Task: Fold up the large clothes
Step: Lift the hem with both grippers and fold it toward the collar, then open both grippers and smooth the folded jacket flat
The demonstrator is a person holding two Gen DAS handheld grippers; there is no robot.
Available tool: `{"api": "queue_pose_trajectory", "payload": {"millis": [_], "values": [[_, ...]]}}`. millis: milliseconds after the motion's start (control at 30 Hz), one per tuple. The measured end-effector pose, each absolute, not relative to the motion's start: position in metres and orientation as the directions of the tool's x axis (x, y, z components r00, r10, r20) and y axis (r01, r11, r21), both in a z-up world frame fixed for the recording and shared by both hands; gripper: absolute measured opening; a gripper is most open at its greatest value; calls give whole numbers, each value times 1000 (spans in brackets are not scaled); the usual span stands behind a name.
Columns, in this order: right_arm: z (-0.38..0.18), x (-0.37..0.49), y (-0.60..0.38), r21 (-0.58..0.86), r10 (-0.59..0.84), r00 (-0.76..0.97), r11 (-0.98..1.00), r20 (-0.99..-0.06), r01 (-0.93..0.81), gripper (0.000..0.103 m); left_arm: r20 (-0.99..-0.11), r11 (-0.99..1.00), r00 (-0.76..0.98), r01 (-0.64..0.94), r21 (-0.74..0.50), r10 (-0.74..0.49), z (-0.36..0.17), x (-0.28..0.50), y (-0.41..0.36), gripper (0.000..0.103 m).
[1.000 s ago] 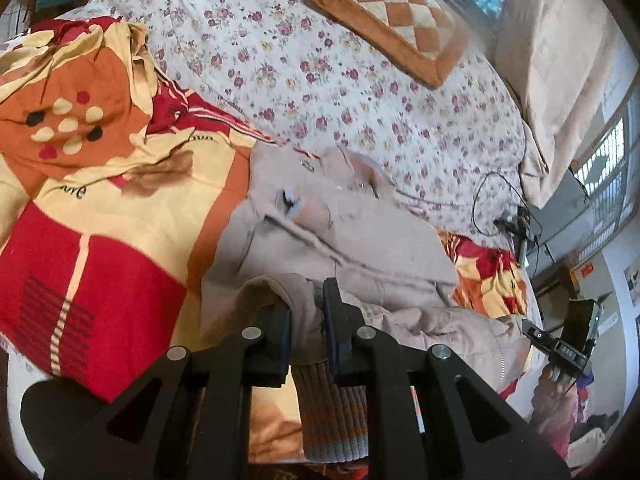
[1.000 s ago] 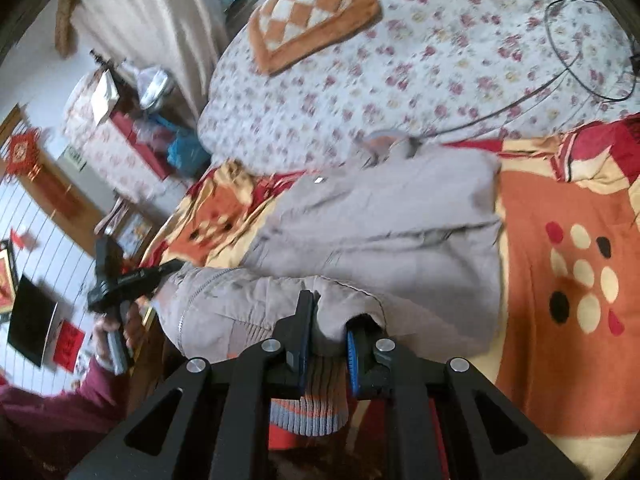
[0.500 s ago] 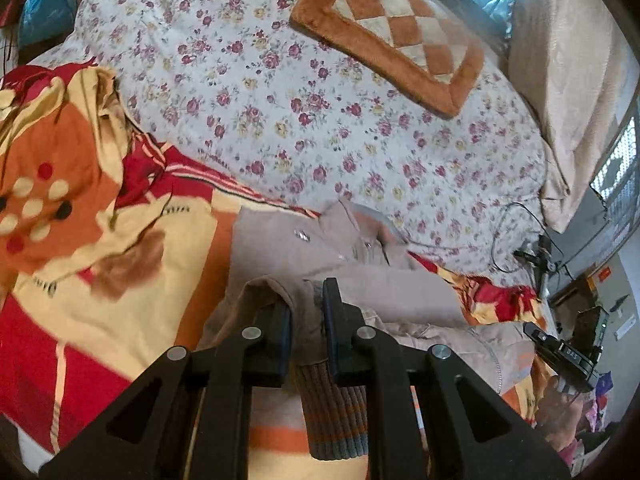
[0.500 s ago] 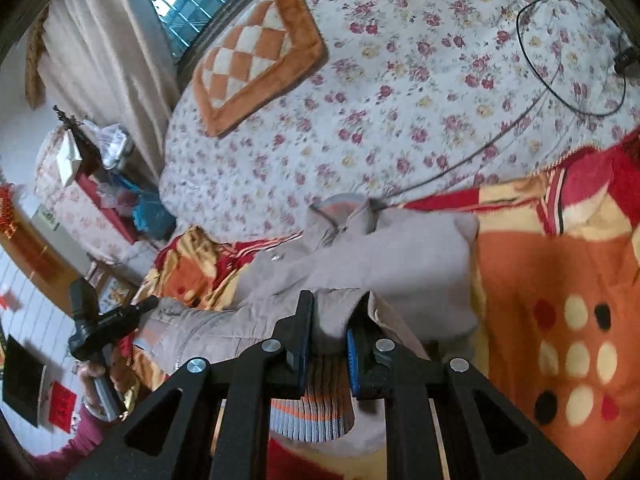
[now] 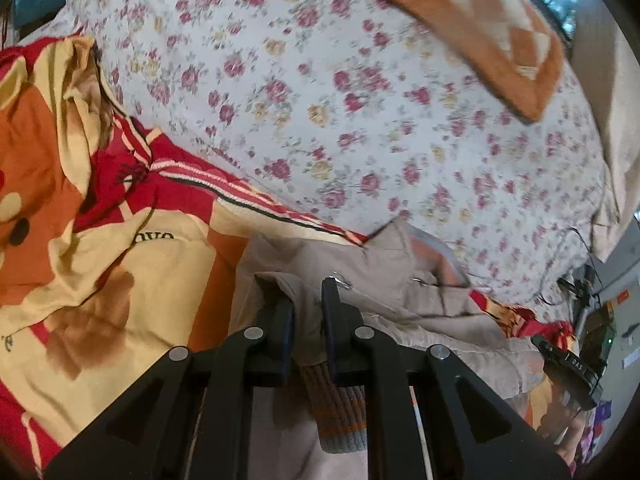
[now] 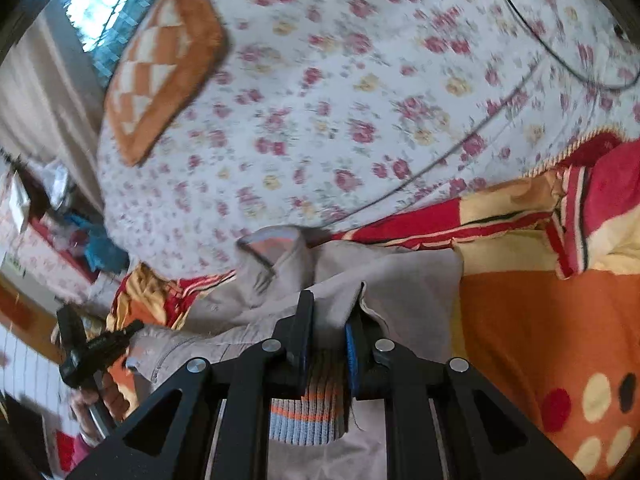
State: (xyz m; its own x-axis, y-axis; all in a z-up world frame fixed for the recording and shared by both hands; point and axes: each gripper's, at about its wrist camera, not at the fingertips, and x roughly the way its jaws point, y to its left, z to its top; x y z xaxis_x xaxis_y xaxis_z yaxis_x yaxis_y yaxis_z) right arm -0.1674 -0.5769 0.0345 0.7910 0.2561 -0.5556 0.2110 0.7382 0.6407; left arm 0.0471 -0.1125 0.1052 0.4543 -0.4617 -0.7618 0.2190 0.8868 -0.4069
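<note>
A beige jacket (image 5: pixel 404 280) lies on the red, orange and yellow blanket (image 5: pixel 120 248), its collar towards the floral sheet. My left gripper (image 5: pixel 308 300) is shut on the jacket's lower part; its striped ribbed hem (image 5: pixel 340 412) hangs between the fingers. My right gripper (image 6: pixel 330 312) is shut on the same jacket (image 6: pixel 404 292), with the striped ribbed hem (image 6: pixel 308 412) hanging below the pads. Both hold the lower part folded up over the body, close to the collar (image 6: pixel 276 248). The right gripper shows at the left wrist view's right edge (image 5: pixel 568 364); the left one shows in the right wrist view (image 6: pixel 96 348).
A floral sheet (image 5: pixel 360 120) covers the bed beyond the blanket. An orange checked cushion (image 5: pixel 480 28) lies at the far side near the window. A black cable (image 6: pixel 560 52) runs over the sheet. Curtains (image 6: pixel 44 92) and cluttered furniture (image 6: pixel 44 216) stand beside the bed.
Both grippers have carried the jacket's lower part forward over its body towards the collar. The visible body has shortened and the floral sheet fills more of both views.
</note>
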Motion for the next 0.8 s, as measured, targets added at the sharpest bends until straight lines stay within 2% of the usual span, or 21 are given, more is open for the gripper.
{"api": "queue_pose_trajectory", "payload": {"millis": [167, 233, 267, 300, 333, 367, 400, 567, 700, 800], "values": [[8, -143, -583, 628, 237, 769, 733, -594, 259, 13, -788, 898, 431, 193, -395, -439, 82, 62, -120, 9], [3, -139, -581, 613, 235, 758, 746, -608, 261, 17, -790, 896, 423, 193, -400, -444, 78, 64, -120, 12], [3, -138, -579, 597, 230, 754, 760, -615, 255, 23, -785, 888, 415, 200, -413, -459, 77, 65, -119, 20], [7, -141, -578, 576, 212, 757, 778, -618, 251, 36, -780, 879, 405, 210, -427, -476, 78, 65, -118, 27], [13, -147, -578, 570, 197, 769, 783, -608, 250, 43, -779, 877, 404, 213, -430, -480, 81, 64, -116, 51], [20, -155, -581, 578, 186, 789, 778, -586, 246, 53, -772, 877, 417, 214, -429, -479, 86, 62, -112, 69], [28, -165, -583, 589, 175, 808, 771, -562, 242, 56, -760, 876, 437, 213, -432, -481, 92, 59, -107, 72], [58, -188, -569, 515, 178, 813, 841, -554, 167, 53, -730, 863, 462, 231, -449, -504, 109, 46, -94, 75], [47, -167, -525, 380, 199, 723, 920, -662, 94, 53, -786, 889, 415, 240, -391, -458, 83, 37, -107, 75], [22, -135, -506, 277, 147, 656, 956, -740, 98, 51, -840, 921, 383, 216, -323, -384, 55, 38, -116, 75]]}}
